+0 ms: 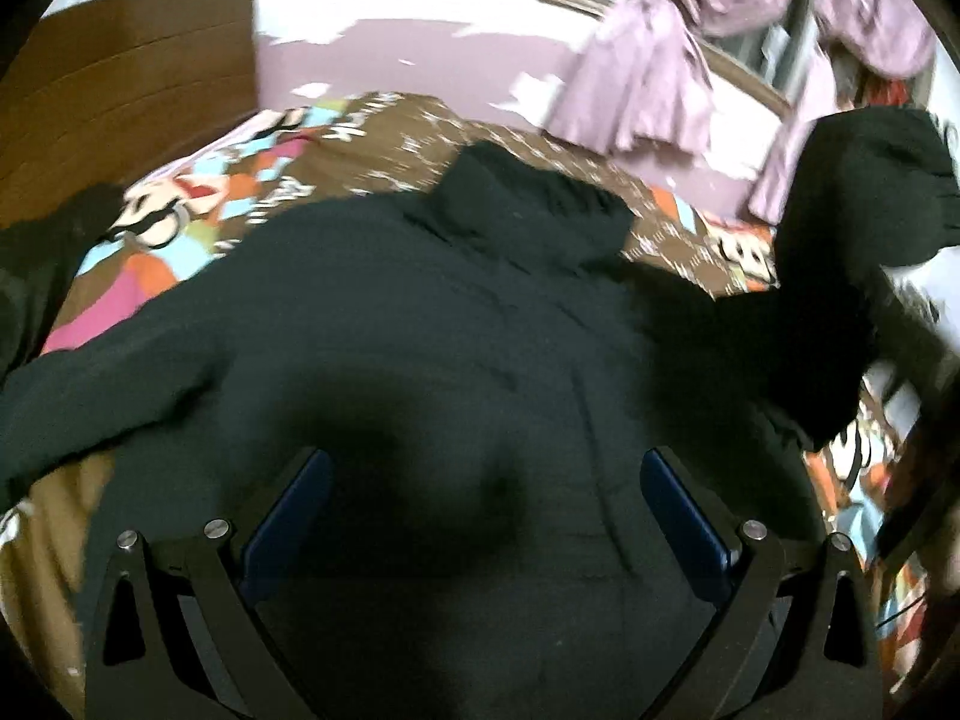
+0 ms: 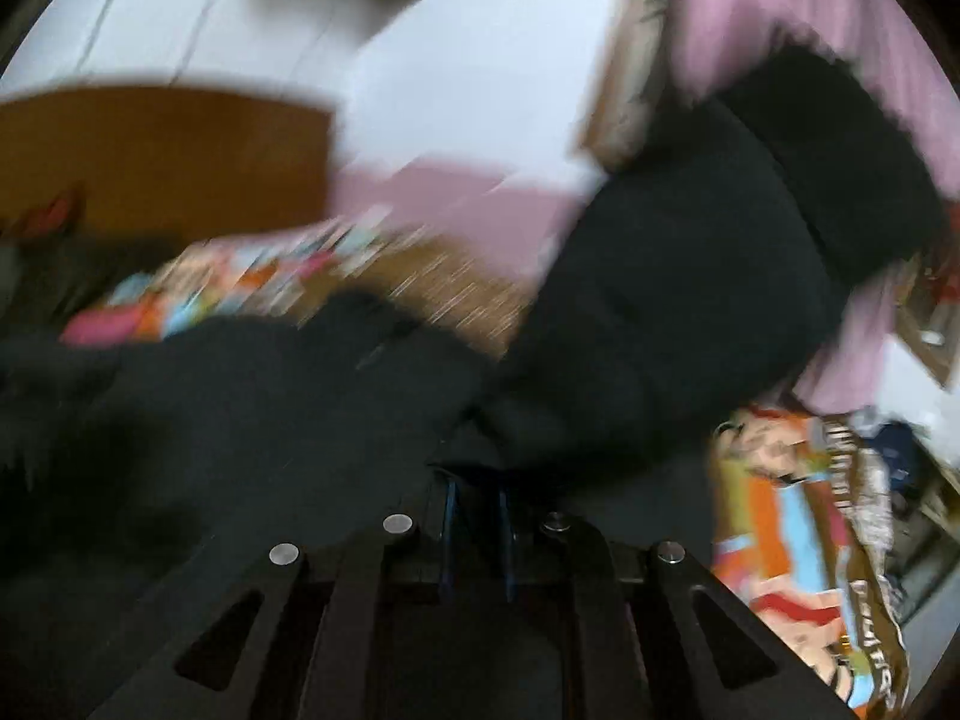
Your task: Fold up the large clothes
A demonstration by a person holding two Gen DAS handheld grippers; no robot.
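A large black sweater (image 1: 420,330) lies spread on a bed, collar pointing away from me. My left gripper (image 1: 486,474) hovers open over its lower body, blue pads wide apart with nothing between them. The sweater's right sleeve (image 1: 858,228) is lifted up in the air at the right. In the right wrist view my right gripper (image 2: 477,480) is shut on that black sleeve (image 2: 690,276), which rises up and to the right with its ribbed cuff (image 2: 840,150) on top. This view is blurred by motion.
The bed has a colourful cartoon-print cover (image 1: 240,180) in brown, orange and pink. A wooden headboard (image 1: 120,78) stands at the left. Purple curtains (image 1: 648,72) hang by a window at the back right. Another dark garment (image 1: 36,264) lies at the far left.
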